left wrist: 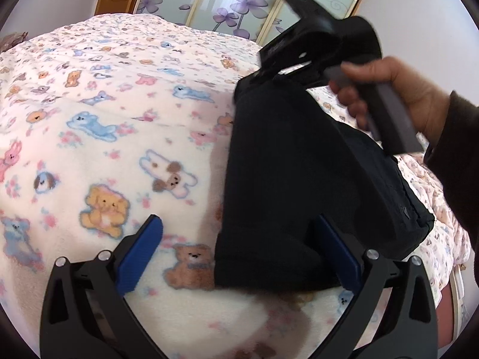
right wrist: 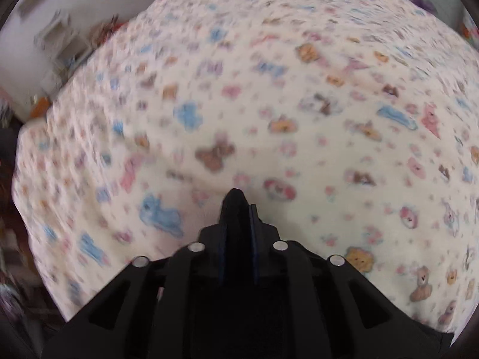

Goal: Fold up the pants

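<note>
The black pants (left wrist: 284, 164) lie folded into a thick strip on the bed, running from near me to the far right. My left gripper (left wrist: 239, 254) is open, its blue pads (left wrist: 140, 257) set wide apart; the strip's near end sits between them, against the right-hand pad. A hand (left wrist: 389, 95) holds the right gripper (left wrist: 260, 76) at the strip's far end, which is lifted off the blanket. In the right wrist view, the right gripper (right wrist: 238, 209) is shut on a bunch of black cloth (right wrist: 233, 197) that sticks out past its tips.
A cream fleece blanket (left wrist: 104, 119) printed with bears and bunnies covers the bed (right wrist: 269, 104). Glass wardrobe doors with purple flowers (left wrist: 239, 6) stand behind the bed. The bed's edge drops off at the right (left wrist: 449, 239). The right wrist view is blurred.
</note>
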Demonstrator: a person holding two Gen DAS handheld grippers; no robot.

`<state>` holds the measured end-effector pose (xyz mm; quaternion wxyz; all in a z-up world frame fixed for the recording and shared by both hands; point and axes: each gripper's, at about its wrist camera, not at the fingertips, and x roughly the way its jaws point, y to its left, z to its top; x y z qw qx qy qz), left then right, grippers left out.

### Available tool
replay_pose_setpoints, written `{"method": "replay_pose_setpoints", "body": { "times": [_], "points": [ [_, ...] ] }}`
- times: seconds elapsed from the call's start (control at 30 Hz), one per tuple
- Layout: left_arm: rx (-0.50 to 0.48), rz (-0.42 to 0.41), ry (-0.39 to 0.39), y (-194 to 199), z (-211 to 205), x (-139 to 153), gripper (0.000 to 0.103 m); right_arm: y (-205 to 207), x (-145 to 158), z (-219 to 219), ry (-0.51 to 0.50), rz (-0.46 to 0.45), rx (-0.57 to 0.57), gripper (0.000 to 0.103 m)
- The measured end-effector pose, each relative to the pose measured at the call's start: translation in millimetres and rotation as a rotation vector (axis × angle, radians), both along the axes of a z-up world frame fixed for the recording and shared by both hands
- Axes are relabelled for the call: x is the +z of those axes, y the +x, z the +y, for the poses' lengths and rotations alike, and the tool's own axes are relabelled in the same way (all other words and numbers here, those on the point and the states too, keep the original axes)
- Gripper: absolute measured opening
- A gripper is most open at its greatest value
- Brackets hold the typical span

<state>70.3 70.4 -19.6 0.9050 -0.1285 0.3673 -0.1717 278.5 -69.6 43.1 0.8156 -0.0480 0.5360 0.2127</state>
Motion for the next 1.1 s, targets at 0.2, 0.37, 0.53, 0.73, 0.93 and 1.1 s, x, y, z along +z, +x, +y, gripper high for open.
{"method": "replay_pose_setpoints", "body": {
  "times": [0.2,0.37,0.53,0.73,0.93,1.1],
  "points": [
    [-0.005,-0.010,-0.025,-1.8,3.9,2.3,0.101,-26.4,61.2,-17.7,0.092,-0.195,-0.021,0.052],
    [0.007,-0.031,-0.055,-5.5,10.5,5.0,0.101,-48.2,62.8,-32.2,0.197,-0.165,0.027,0.051],
    [0.012,-0.033,-0.044,-6.9,11.2,5.5,0.101,-37.2,2.2,-32.6,0.164,-0.003,-0.018,0.049],
    [0.016,-0.035,-0.054,-8.7,13.0,6.2,0.101,-63.9,34.7,-49.2,0.236,-0.076,-0.049,0.051],
    [0.017,-0.030,-0.054,-4.0,10.3,3.9,0.101,-63.8,-3.6,-89.8,0.097,-0.017,-0.162,0.062],
    [0.002,-0.050,-0.096,-7.2,17.0,4.6,0.101,-119.0,45.5,-163.5,0.257,-0.161,-0.262,0.062]
  ]
}}
